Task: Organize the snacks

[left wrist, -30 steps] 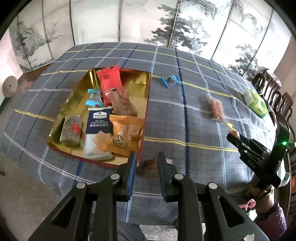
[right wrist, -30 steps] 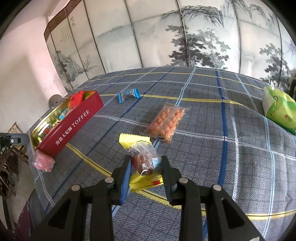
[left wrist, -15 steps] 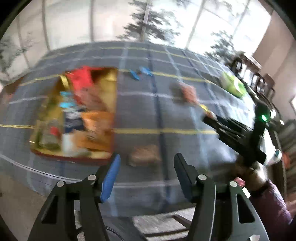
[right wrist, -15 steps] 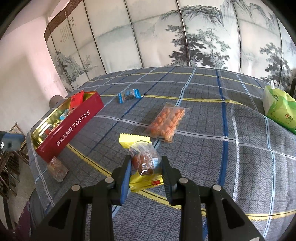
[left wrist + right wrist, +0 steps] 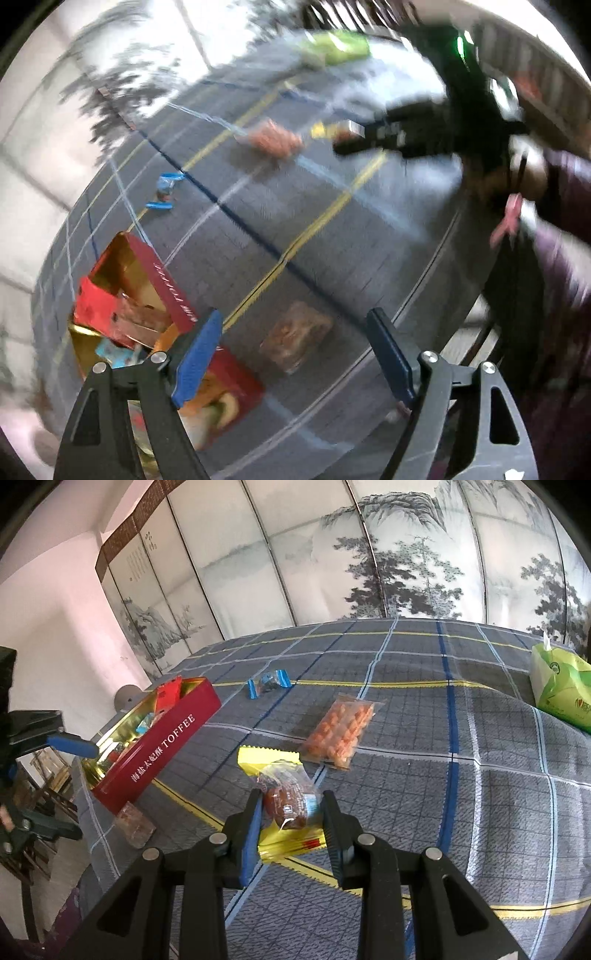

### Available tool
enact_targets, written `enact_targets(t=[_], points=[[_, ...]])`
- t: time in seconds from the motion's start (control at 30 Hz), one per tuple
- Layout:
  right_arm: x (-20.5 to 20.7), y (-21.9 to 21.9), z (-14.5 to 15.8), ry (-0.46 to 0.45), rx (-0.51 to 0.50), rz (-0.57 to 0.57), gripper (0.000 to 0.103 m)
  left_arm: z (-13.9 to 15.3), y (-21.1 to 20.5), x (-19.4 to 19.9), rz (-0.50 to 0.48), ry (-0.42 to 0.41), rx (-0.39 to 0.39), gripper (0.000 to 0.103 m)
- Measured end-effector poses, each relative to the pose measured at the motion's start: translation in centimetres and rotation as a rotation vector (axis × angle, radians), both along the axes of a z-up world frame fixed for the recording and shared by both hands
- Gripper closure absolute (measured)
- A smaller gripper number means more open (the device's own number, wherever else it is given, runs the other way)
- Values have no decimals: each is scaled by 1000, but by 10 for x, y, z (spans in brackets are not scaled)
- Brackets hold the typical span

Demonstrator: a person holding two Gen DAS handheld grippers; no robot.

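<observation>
Left gripper is opening as I watch, its blue pads spreading with nothing between them; the clear pouch of brown snack lies on the checked cloth just ahead of the fingertips, untouched, just beside the red toffee tin, which sits off to the left. I judge the jaws are widening to straddle that pouch and lift it into the tin, where the other snacks are gathered. Right gripper is closed on a brown bun in clear wrap, held over the yellow packet. Beyond it lie an orange snack bag and a blue candy, both still outside the tin.
</observation>
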State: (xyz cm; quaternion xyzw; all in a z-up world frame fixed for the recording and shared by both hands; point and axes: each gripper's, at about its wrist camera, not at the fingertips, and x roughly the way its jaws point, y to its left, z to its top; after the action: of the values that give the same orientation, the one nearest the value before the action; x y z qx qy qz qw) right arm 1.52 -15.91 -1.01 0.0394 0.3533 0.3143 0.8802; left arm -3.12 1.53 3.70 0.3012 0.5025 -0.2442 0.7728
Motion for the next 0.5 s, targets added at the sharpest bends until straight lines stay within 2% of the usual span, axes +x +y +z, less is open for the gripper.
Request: enact_targets(t=[0.1,0.17,0.27,0.3,0.37,0.43,0.47,0.5], points=[[1,-2,0,7,13,-7,72,-4,-2,6,-124,56,19,28],[2,-3,0,9,17,-13,71,-10,-4,12,-164,73,38,30],[3,-4,0,21,22,-20,71,-27,1,24,-207,190,31,31],[4,-4,-1,25,23,-24,71,-35,3,27,-217,218,51,33],[6,-5,-1,33,23,-26,71,-52,6,32,-230,260,81,44],[6,-4,-2,35,19,-32,71,-66,7,32,-246,320,83,47],[7,-4,-2,36,16,-33,71,-69,8,31,-254,324,80,49],[7,-3,-2,38,13,-34,71,-66,8,31,-256,315,43,55]])
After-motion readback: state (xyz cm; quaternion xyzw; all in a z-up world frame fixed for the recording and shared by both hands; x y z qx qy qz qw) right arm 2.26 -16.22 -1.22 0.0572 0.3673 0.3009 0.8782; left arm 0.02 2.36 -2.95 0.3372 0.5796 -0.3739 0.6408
